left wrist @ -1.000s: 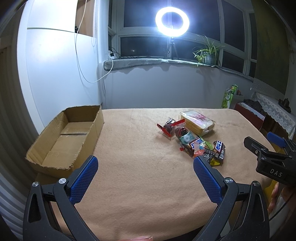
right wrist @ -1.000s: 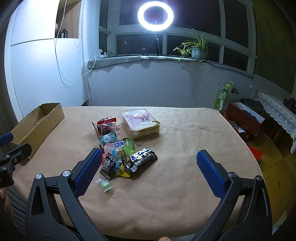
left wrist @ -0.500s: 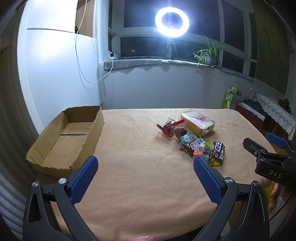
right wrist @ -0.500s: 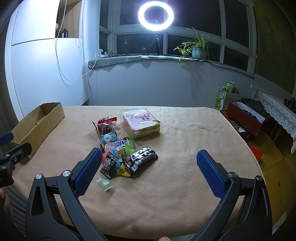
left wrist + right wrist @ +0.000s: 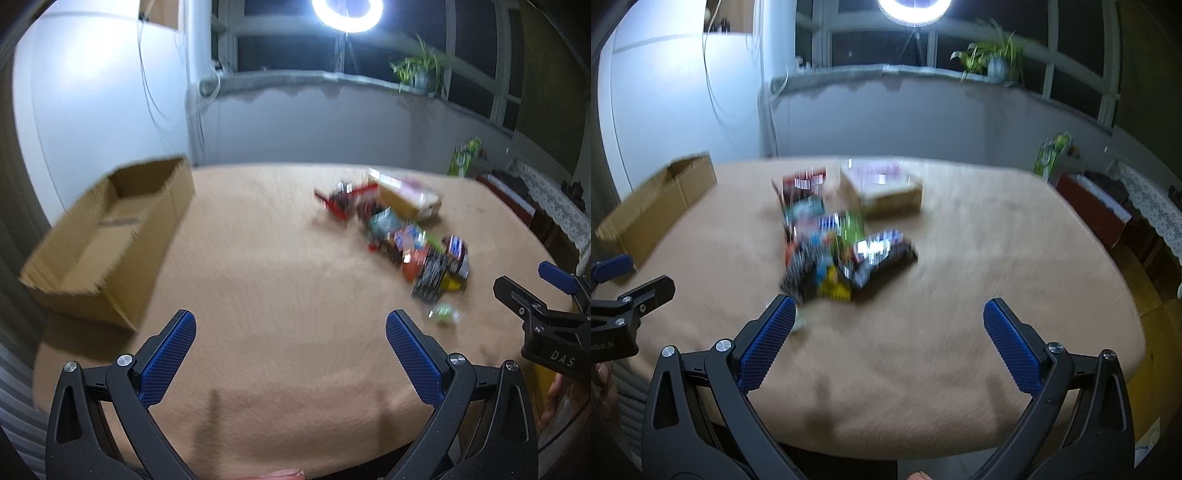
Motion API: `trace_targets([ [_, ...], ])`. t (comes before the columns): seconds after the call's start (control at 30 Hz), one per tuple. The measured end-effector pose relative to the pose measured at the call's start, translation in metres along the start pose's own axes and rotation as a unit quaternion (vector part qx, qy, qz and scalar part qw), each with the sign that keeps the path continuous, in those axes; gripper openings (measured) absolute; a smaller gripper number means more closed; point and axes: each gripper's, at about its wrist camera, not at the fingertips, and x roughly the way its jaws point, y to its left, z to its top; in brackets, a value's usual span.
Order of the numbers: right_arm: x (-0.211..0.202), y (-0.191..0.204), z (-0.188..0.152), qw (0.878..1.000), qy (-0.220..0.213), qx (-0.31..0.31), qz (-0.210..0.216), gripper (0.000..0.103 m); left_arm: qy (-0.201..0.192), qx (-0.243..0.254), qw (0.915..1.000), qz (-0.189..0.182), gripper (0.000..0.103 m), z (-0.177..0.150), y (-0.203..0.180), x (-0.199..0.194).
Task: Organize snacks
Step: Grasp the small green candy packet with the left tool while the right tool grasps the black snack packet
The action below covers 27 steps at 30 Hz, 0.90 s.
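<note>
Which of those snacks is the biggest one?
The pale flat bread-like pack at the far end of the snack pile; the others are small wrappers.

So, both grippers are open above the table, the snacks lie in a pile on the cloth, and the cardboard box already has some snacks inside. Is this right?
Not quite: the cardboard box has nothing inside; the left wrist view shows its bare bottom. The rest holds: the left gripper and right gripper are both open above the table, and the snacks lie in a pile on the cloth.

Only "DAS" reads clearly, printed on the right tool (image 5: 554,291); the snack wrappers (image 5: 410,243) are blurred.
</note>
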Motion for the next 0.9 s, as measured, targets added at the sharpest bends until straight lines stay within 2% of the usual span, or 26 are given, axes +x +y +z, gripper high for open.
trace_targets([
  [0.13,0.020,0.000,-0.021,1.000,0.009,0.013,0.014,0.103,0.038,0.007,0.9992,0.006,0.102,-0.018,-0.001,0.025],
  [0.23,0.026,-0.005,-0.034,0.999,0.011,0.020,0.025,0.103,0.051,0.007,0.9987,0.006,0.102,-0.027,0.003,0.034],
  [0.4,0.022,-0.008,-0.048,0.999,-0.001,-0.001,0.032,0.103,0.032,0.010,0.9994,-0.011,0.103,-0.034,0.010,0.031],
  [0.57,0.016,-0.008,-0.055,0.999,-0.036,-0.011,0.035,0.103,-0.003,0.011,0.9993,-0.035,0.103,-0.041,0.017,0.031],
  [0.67,0.017,-0.010,-0.050,0.998,-0.031,-0.013,0.043,0.103,-0.033,0.020,0.9985,-0.039,0.103,-0.045,0.015,0.031],
  [0.77,0.019,-0.012,-0.042,0.998,-0.022,-0.011,0.059,0.103,-0.032,0.025,0.9983,-0.043,0.103,-0.043,0.015,0.029],
  [0.87,0.014,-0.024,-0.027,0.995,-0.033,0.011,0.091,0.103,-0.033,0.042,0.9979,-0.038,0.103,-0.038,0.008,0.024],
  [0.9,0.013,-0.029,-0.020,0.994,-0.036,0.019,0.104,0.103,-0.040,0.050,0.9969,-0.046,0.103,-0.037,0.005,0.020],
])
